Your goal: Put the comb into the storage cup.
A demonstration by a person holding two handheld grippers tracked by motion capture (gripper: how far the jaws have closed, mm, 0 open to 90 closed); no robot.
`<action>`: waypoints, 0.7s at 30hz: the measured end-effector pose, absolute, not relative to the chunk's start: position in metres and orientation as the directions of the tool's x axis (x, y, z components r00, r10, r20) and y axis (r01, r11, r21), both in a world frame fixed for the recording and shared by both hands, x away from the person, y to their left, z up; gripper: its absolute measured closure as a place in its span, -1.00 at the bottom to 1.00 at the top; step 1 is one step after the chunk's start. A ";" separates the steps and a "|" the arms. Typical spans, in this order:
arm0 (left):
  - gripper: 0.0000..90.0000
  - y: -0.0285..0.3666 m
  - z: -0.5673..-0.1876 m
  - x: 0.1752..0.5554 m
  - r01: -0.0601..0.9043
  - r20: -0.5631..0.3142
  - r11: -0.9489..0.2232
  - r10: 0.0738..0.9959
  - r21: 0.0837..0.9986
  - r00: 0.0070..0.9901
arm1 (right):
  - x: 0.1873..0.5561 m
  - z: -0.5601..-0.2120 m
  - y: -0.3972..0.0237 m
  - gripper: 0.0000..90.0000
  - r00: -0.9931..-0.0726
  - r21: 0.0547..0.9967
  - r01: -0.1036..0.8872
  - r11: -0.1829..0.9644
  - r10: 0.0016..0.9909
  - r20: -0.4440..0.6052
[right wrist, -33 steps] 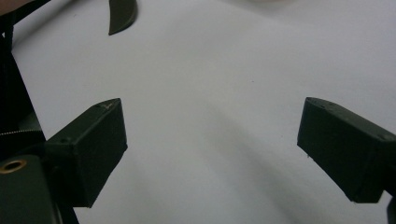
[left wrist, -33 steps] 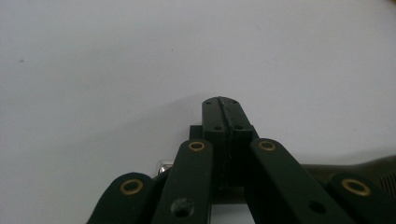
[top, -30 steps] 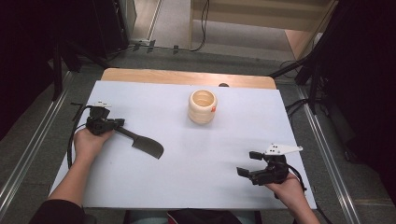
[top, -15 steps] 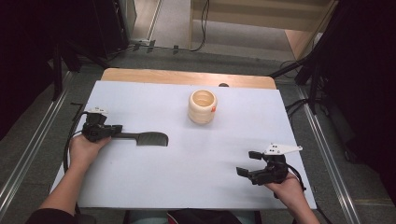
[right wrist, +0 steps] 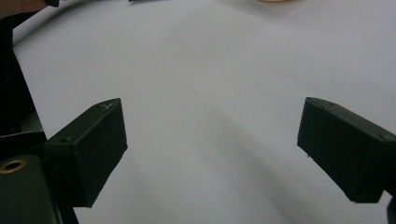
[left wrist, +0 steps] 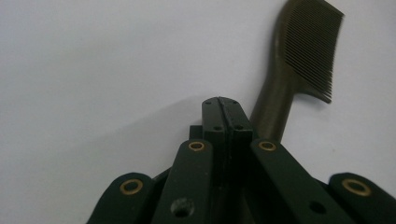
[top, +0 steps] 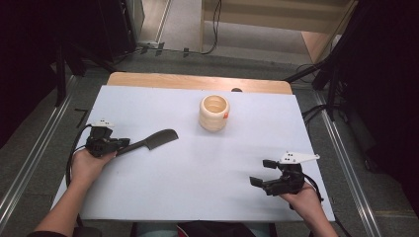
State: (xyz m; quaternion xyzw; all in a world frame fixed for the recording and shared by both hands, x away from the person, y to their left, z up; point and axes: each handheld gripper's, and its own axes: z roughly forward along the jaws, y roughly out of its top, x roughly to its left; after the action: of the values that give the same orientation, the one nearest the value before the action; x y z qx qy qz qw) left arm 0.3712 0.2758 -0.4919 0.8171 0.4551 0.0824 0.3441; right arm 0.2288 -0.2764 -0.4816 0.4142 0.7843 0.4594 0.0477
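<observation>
Left tongs [top: 126, 144] sit near the left edge of the white table top [top: 197, 192], held in the person's left hand [top: 89, 163], and their jaws are pressed fully together on the handle of a dark comb [top: 155, 139]. From the high view the comb sticks out from the jaw tips toward the middle of the table, slanting a little away from the person, with its toothed end farthest from the hand. In the left gripper view the two jaws meet with no gap at the left tongs [left wrist: 226, 108], and the comb [left wrist: 299, 60] runs up and to the right from just beside and behind them, its fine teeth facing right. Whether the comb is lifted clear of the table or lies flat on it, I cannot tell.

Right tongs [top: 262, 173] rest near the right front corner of the table in the person's right hand [top: 301, 197], pointing left across the surface. Their jaws stand wide apart and hold nothing; the right gripper view shows the right tongs [right wrist: 212, 140] with bare white table between the two black tips.

Farther back, near the middle of the table, stands a pale ridged cup [top: 214, 112], upright with its mouth open upward and a small red mark on its right side. It is well apart from both tongs and from the comb.
</observation>
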 end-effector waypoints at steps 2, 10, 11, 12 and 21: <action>1.00 0.275 -0.492 0.369 0.685 -0.174 -0.358 0.797 0.634 0.578 | 0.229 -0.482 -0.276 -0.85 -0.653 0.760 0.606 0.237 0.693 0.305; 1.00 0.271 -0.492 0.363 0.679 -0.174 -0.373 0.786 0.633 0.594 | 0.229 -0.482 -0.276 -0.85 -0.655 0.758 0.606 0.239 0.690 0.306; 1.00 0.271 -0.492 0.363 0.679 -0.174 -0.373 0.786 0.633 0.594 | 0.229 -0.482 -0.276 -0.85 -0.657 0.759 0.604 0.242 0.691 0.303; 1.00 0.270 -0.492 0.362 0.679 -0.176 -0.373 0.784 0.632 0.595 | 0.229 -0.482 -0.276 -0.85 -0.658 0.760 0.602 0.243 0.690 0.301; 0.99 0.268 -0.492 0.360 0.686 -0.194 -0.366 0.780 0.629 0.595 | 0.229 -0.482 -0.275 -0.85 -0.660 0.760 0.603 0.245 0.688 0.302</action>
State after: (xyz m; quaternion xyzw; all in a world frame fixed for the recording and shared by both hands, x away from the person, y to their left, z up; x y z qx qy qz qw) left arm 0.3602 0.2684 -0.4920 0.8237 0.4449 0.0684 0.3448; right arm 0.2288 -0.2752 -0.4818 0.4098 0.7875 0.4579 0.0468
